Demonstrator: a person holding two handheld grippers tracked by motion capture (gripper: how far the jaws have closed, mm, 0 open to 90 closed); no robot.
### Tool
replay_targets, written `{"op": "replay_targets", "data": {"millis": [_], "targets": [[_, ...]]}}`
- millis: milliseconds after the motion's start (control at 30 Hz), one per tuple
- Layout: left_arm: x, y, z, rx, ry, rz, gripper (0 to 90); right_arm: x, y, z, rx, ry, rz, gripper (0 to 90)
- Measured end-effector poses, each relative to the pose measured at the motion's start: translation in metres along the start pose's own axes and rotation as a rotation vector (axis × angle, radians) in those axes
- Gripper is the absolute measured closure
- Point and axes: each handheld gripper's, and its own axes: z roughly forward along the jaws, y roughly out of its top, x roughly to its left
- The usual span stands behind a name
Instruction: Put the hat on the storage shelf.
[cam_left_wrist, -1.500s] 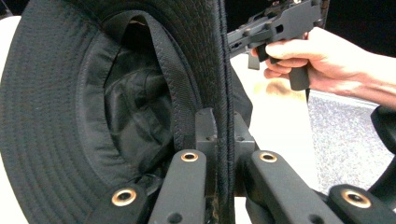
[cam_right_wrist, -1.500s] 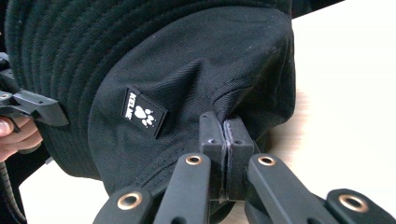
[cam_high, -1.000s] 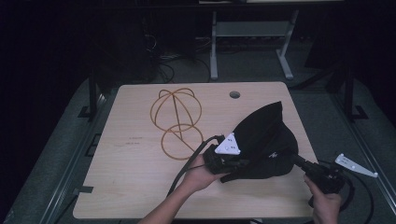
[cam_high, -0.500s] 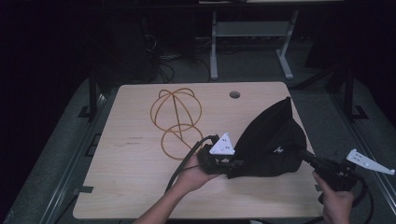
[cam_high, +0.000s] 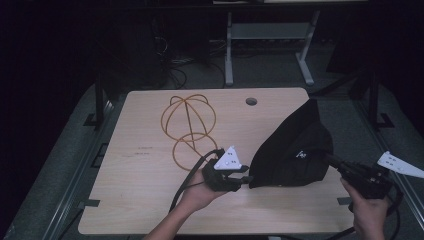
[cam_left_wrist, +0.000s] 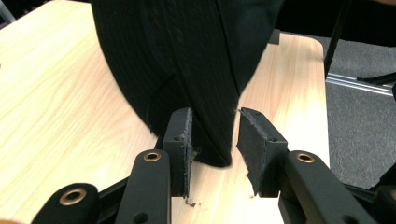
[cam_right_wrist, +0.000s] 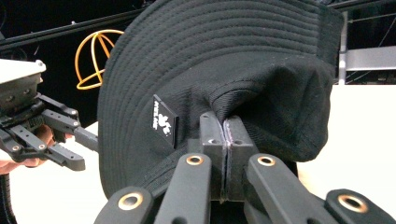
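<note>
— Where is the black hat (cam_high: 295, 150) found?

— It is held up over the right half of the bench (cam_high: 150, 210), between the two hands, its lower edge at or just above the wood. The orange wire frame (cam_high: 187, 125) is seen lying well apart, toward the far left of it.

— How are the tongs set?

— The right tongs (cam_right_wrist: 225, 140) are clenched on a fold of the hat's cloth near its small label (cam_right_wrist: 163, 122). The left tongs (cam_left_wrist: 215, 140) are released: the brim's edge is seen hanging in the gap, against one pad (cam_left_wrist: 183, 140) and clear of the other.

— And the relation that matters?

— The hat lies stretched from left tongs to right, so the brim edge is already between the left jaws. A closing of them is judged to be all that is needed.
</note>
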Motion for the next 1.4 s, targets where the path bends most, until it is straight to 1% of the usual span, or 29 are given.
{"op": "replay_targets", "data": {"millis": [100,167,333,467,500,533,567,600,733,767,800,933,1033,1100,1200,1233,1300,1367,1400], "targets": [[-0.001,-0.005,-0.003,0.002,0.007,0.001,63.8,0.002,0.006,0.0,0.006,0.002,-0.008,89.1],[-0.001,-0.009,-0.005,0.001,0.008,-0.004,63.8,0.004,0.011,-0.001,-0.001,0.007,-0.027,89.1],[-0.004,-0.019,-0.009,0.005,0.017,-0.003,63.3,0.007,0.018,-0.003,-0.004,0.003,-0.048,89.1],[-0.006,-0.026,-0.013,0.013,0.022,-0.002,63.1,0.009,0.024,-0.002,0.012,-0.007,-0.061,89.1],[-0.006,-0.028,-0.014,0.016,0.024,0.004,62.4,0.009,0.026,-0.002,0.017,-0.009,-0.064,89.1],[-0.006,-0.03,-0.016,0.015,0.022,-0.002,61.6,0.01,0.027,-0.001,0.019,-0.008,-0.066,89.1],[-0.006,-0.035,-0.017,0.013,0.016,-0.019,60.7,0.01,0.029,0.0,0.022,-0.01,-0.072,89.1],[-0.006,-0.035,-0.017,0.013,0.016,-0.019,60.2,0.01,0.029,0.0,0.022,-0.01,-0.072,89.1],[-0.006,-0.044,-0.022,0.014,0.02,-0.026,59.4,0.012,0.035,0.005,0.036,-0.007,-0.086,89.1],[-0.006,-0.048,-0.024,0.012,0.024,-0.033,59.2,0.013,0.036,0.005,0.04,-0.006,-0.09,89.1],[-0.006,-0.048,-0.024,0.012,0.024,-0.033,59.1,0.013,0.036,0.005,0.04,-0.006,-0.09,89.1],[-0.005,-0.056,-0.026,0.016,0.031,-0.043,58.0,0.016,0.041,0.009,0.048,0.001,-0.098,89.1],[-0.003,-0.061,-0.029,0.007,0.034,-0.054,57.3,0.018,0.044,0.011,0.053,0.002,-0.109,89.1],[-0.003,-0.064,-0.03,-0.007,0.025,-0.07,56.4,0.019,0.046,0.012,0.048,0.004,-0.109,89.1],[-0.003,-0.068,-0.032,-0.005,0.035,-0.065,56.1,0.02,0.05,0.015,0.059,0.005,-0.111,89.1],[-0.003,-0.069,-0.033,-0.004,0.038,-0.063,55.9,0.021,0.052,0.016,0.059,0.007,-0.12,89.1],[-0.002,-0.072,-0.033,-0.009,0.043,-0.073,55.8,0.022,0.053,0.017,0.059,0.008,-0.119,89.1],[-0.001,-0.074,-0.035,-0.005,0.043,-0.071,55.4,0.024,0.057,0.019,0.058,0.016,-0.121,89.1],[-0.001,-0.075,-0.035,-0.006,0.045,-0.078,55.4,0.024,0.057,0.019,0.058,0.016,-0.121,89.1]]}}
